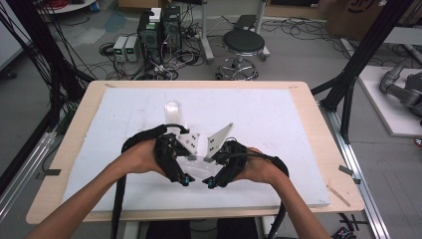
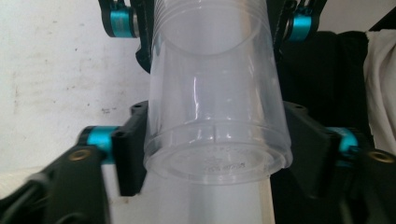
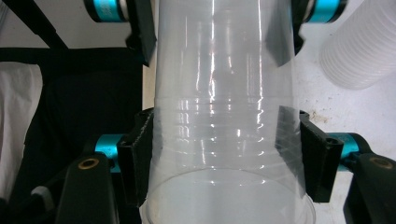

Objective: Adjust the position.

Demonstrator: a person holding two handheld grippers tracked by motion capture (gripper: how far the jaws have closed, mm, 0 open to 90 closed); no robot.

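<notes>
A clear plastic cup (image 2: pixel 215 116) is held lying sideways between both grippers, above the worktop's (image 1: pixel 298 99) near edge. Left gripper (image 2: pixel 215 154) fingers clamp its base end; right gripper (image 3: pixel 224 158) fingers clamp near its rim. It looks light, thin-walled, slippery and crushable, so a gentle grip at the stiffer base and rim suits it.

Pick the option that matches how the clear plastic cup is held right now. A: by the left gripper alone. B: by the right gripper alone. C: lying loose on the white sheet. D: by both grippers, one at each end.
D: the left gripper clamps the clear cup near its base, and the right gripper clamps it near its rim.
</notes>
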